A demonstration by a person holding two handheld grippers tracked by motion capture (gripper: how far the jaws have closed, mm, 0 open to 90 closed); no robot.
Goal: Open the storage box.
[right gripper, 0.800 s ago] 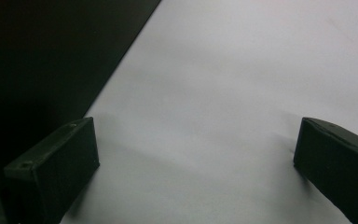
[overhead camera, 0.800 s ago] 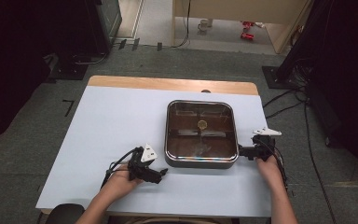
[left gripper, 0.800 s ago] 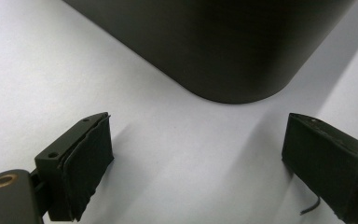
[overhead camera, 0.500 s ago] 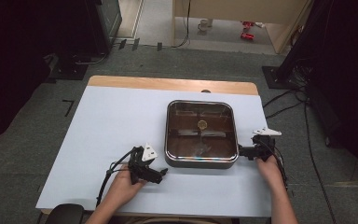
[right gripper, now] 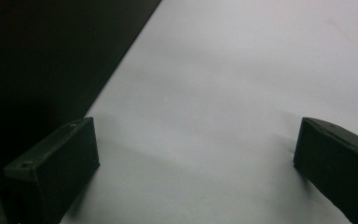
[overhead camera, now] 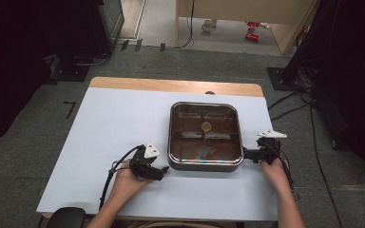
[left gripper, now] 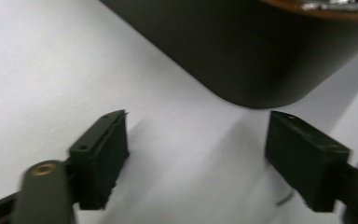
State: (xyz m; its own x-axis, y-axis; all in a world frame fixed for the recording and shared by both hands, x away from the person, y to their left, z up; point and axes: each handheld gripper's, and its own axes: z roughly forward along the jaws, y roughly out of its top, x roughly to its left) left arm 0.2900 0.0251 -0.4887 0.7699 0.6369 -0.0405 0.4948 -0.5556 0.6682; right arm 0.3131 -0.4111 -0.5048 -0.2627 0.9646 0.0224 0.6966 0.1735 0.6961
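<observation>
Dark brown and glossy inside, the square metal pan with rounded corners sits on the pale blue table cover, toward the right half of it and nearer the person's edge than the far wooden strip. A small round yellowish piece lies in the pan, just beyond its middle. The left gripper lies low on the cover just off the pan's near left corner, close to it but apart; its jaws stand spread with nothing between them, and the pan's dark rounded corner rises ahead of them in the left gripper view. The right gripper is at the pan's right wall near its near right corner; its jaws stand wide apart over bare cover, the dark wall beside one jaw.
</observation>
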